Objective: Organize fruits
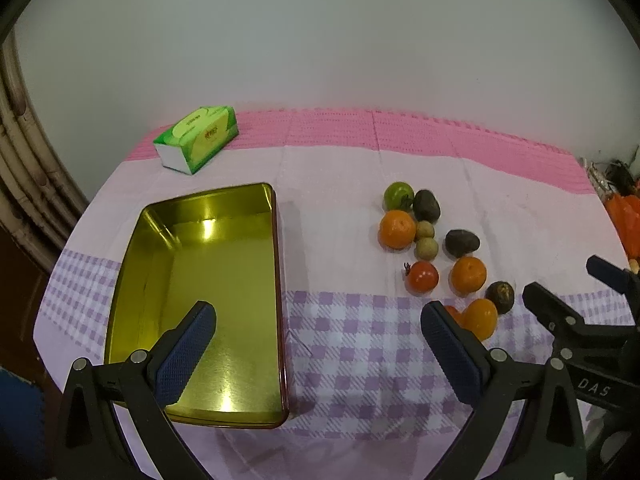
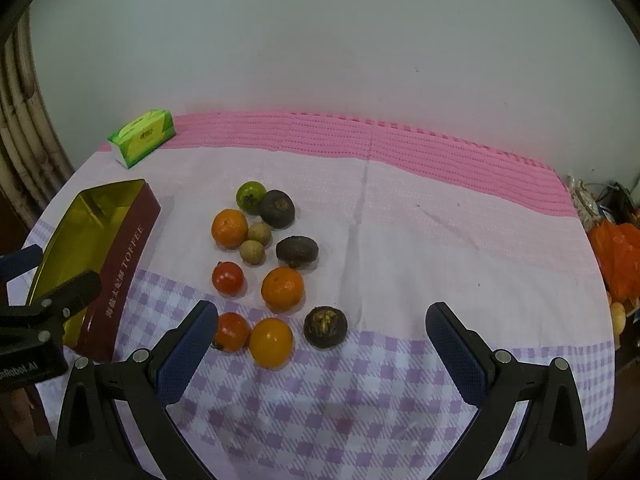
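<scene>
two handheld grippers hover over a table w/ a pink and lilac checked cloth. left gripper has its jaws spread wide, empty, one finger above the open gold-lined toffee tin, which sits at the table's left side. right gripper is likewise spread wide w/ nothing between its fingers. fruit cluster lies loose on the cloth right of the tin, apart from it: green tomato, two oranges, two longans, red tomatoes, a yellow-orange tomato, three dark round fruits. green tissue box sits at the far left corner.
</scene>
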`<state>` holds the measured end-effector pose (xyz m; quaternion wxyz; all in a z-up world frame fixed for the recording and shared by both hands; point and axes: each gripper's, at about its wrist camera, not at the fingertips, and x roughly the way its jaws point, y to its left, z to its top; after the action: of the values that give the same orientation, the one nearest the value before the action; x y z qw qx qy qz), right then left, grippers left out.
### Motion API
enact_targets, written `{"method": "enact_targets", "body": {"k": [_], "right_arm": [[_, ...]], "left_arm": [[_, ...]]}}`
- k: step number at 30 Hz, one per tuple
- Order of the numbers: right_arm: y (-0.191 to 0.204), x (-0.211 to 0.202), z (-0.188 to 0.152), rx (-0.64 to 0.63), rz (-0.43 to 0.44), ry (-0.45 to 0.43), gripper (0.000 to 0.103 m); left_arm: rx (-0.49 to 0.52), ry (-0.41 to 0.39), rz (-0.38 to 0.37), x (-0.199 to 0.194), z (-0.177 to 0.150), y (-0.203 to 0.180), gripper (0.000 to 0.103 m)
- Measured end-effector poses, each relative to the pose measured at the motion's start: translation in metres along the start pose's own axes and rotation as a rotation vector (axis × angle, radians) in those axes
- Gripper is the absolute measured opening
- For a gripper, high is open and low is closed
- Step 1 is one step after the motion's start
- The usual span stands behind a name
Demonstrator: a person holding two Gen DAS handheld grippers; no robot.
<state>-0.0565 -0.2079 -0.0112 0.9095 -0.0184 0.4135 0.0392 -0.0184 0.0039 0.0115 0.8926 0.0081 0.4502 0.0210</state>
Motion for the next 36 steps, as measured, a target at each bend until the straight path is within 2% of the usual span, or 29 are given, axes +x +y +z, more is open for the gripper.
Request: {"method": "enact_targets", "body": {"k": [20, 36], "right_arm": [[-0.009, 0.017, -0.018, 0.024, -0.014, 0.03, 0.103], [-0.007, 0.021, -0.021, 0.022, -0.002, 0.036, 0.103]], "left_arm": [[0.02, 0.07, 0.001, 0.013, -0.014, -0.008, 0.102], [0.016, 0.079, 0.006, 0.015, -0.016, -0.007, 0.102]]}}
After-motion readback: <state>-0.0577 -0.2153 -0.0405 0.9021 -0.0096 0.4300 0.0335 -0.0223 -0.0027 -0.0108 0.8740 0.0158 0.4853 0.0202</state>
